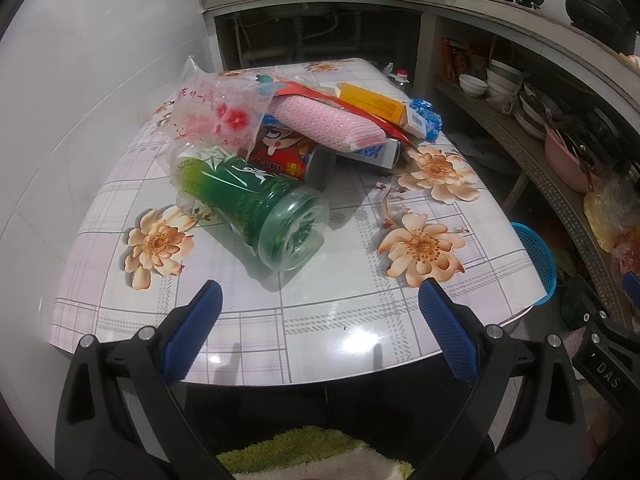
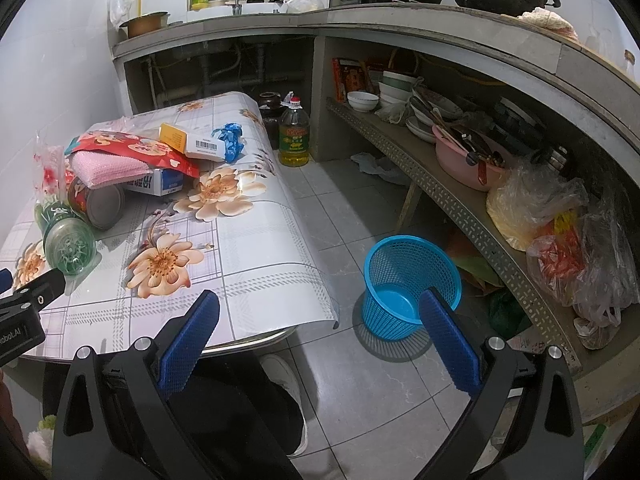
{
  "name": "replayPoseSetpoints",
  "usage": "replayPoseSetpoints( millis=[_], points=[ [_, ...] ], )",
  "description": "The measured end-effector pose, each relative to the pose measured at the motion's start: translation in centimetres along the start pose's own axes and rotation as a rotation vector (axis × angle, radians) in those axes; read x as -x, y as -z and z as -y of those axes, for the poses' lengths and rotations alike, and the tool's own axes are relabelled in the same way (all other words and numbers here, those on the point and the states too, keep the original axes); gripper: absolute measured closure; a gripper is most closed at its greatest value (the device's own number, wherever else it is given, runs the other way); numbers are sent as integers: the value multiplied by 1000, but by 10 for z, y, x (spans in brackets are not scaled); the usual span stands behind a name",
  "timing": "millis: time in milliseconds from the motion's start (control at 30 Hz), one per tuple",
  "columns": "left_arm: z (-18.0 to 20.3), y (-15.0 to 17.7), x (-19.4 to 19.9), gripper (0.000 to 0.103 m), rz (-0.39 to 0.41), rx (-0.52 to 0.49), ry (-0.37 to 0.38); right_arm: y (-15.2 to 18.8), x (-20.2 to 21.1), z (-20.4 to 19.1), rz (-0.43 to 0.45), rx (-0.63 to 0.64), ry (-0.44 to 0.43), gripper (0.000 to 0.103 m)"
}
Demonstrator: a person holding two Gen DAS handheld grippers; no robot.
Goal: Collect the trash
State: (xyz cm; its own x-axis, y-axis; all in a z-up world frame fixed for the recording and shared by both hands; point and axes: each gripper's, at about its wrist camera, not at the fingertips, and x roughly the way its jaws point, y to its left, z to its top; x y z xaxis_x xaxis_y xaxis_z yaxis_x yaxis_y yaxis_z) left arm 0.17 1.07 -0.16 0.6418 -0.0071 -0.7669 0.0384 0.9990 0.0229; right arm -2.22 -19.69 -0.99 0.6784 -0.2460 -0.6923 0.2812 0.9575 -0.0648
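Note:
A heap of trash lies on the flowered table [image 1: 340, 320]: a green plastic bottle [image 1: 256, 204] on its side nearest me, a red cartoon can [image 1: 288, 156], a pink sponge cloth [image 1: 324, 124], a yellow-white box [image 1: 380, 108], a blue wrapper [image 1: 428, 116] and a clear printed bag [image 1: 216, 116]. My left gripper [image 1: 320, 336] hovers open over the table's near edge, just short of the bottle. My right gripper [image 2: 320, 340] is open above the floor off the table's right corner. The blue mesh basket [image 2: 408, 284] stands on the floor beyond it. The bottle [image 2: 68, 244] shows at the left.
A concrete counter with a sink and woks runs behind and to the right. Its lower shelf [image 2: 460, 200] holds bowls, a pink basin and plastic bags. An oil bottle [image 2: 294, 136] stands on the floor past the table. A person's leg and white shoe [image 2: 280, 372] are below my right gripper.

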Motion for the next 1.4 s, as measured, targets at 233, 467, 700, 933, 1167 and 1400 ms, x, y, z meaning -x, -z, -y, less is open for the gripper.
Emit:
replayPoseSetpoints(
  millis=[233, 467, 700, 933, 1167, 1400],
  points=[
    [1, 1, -2, 9, -6, -1, -7, 0, -1, 0, -4, 0, -1, 6],
    [1, 3, -3, 9, -11, -1, -13, 2, -4, 1, -7, -2, -4, 6],
    [0, 4, -5, 9, -15, -2, -13, 3, -4, 1, -8, -1, -2, 6],
    [-3, 2, -9, 9, -3, -3, -18, 3, -10, 3, -14, -9, -6, 6],
    [-22, -8, -7, 9, 71, 8, -44, -2, -20, -1, -23, -15, -24, 6],
    [-62, -29, -11, 9, 114, 57, -12, -14, -30, -8, 16, -15, -44, 6]
  ],
)
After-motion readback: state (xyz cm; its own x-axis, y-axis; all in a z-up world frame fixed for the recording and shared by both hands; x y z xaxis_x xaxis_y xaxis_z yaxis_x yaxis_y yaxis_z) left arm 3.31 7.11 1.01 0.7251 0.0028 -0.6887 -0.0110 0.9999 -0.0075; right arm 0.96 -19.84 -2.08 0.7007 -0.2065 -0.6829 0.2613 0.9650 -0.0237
